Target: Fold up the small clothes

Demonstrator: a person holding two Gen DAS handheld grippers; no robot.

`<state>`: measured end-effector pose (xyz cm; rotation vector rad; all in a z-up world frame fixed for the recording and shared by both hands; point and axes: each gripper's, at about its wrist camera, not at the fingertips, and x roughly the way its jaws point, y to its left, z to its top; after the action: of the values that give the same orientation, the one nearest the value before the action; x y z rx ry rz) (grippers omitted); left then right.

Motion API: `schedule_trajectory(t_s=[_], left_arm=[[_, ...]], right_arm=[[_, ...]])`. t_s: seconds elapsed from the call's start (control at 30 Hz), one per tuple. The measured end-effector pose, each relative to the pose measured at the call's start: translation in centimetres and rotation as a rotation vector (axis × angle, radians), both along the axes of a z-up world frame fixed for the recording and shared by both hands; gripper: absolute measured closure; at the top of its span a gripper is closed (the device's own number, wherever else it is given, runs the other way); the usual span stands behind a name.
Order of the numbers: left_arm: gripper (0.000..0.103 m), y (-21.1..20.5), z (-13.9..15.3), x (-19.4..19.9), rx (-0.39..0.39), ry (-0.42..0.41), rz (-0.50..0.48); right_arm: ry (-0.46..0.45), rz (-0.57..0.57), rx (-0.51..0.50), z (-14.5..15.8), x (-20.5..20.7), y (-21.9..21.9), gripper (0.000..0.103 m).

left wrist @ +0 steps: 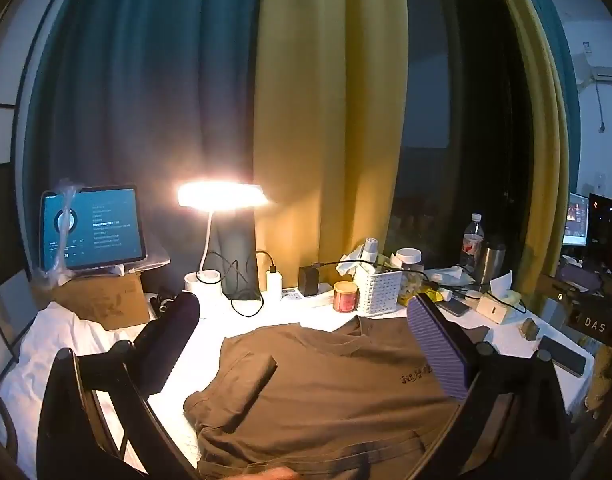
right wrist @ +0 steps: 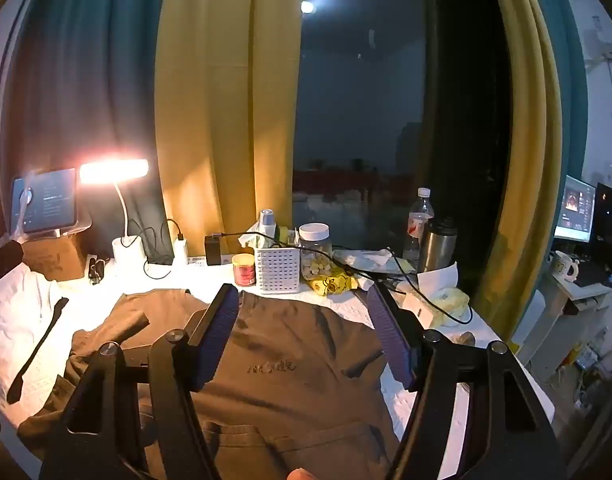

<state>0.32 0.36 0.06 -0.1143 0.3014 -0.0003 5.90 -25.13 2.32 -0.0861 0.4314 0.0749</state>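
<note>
Two tongs: both are standing wide apart with nothing between the pads, the left tongs and the right tongs hovering over the brown T-shirt.
Garment: the brown T-shirt is lying spread on the white-covered bench, in front of the desk lamp, its collar pointing toward the lamp side and its hem toward the cameras.
Sleeve: one sleeve on the lamp side of the shirt is already lying turned in over the chest.
Stage, as I judge it: folding is only beginning; no edge is being gripped yet.
Clutter: a red candle jar and a white basket are sitting just beyond the collar, to the right of the lamp, with a black cable trailing by the lamp's base.
Risk one: a fold swept toward the lamp is likely dragging cloth into the jar or basket and tipping them, because they are standing so near the collar.
Risk two: a pinch taken through both layers is probably lifting the whole shirt and undoing the turned-in sleeve.
Risk three: the wrinkled white cover may be getting pinched along with the hem.
Person: a fingertip is showing at the bottom edge.
</note>
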Motion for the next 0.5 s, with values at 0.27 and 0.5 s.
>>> schedule_trajectory(t_s=[0.27, 0.5], left_arm=[[0.001, -0.9, 0.9, -0.2, 0.030, -0.049, -0.007], [0.001, -0.9, 0.5, -0.7, 0.020, -0.054, -0.020]], right_arm=[[-0.005, 0.013, 0.002, 0.0, -0.3, 0.1, 0.033], [0.000, 0.028, 0.000, -0.3, -0.4, 0.1, 0.033]])
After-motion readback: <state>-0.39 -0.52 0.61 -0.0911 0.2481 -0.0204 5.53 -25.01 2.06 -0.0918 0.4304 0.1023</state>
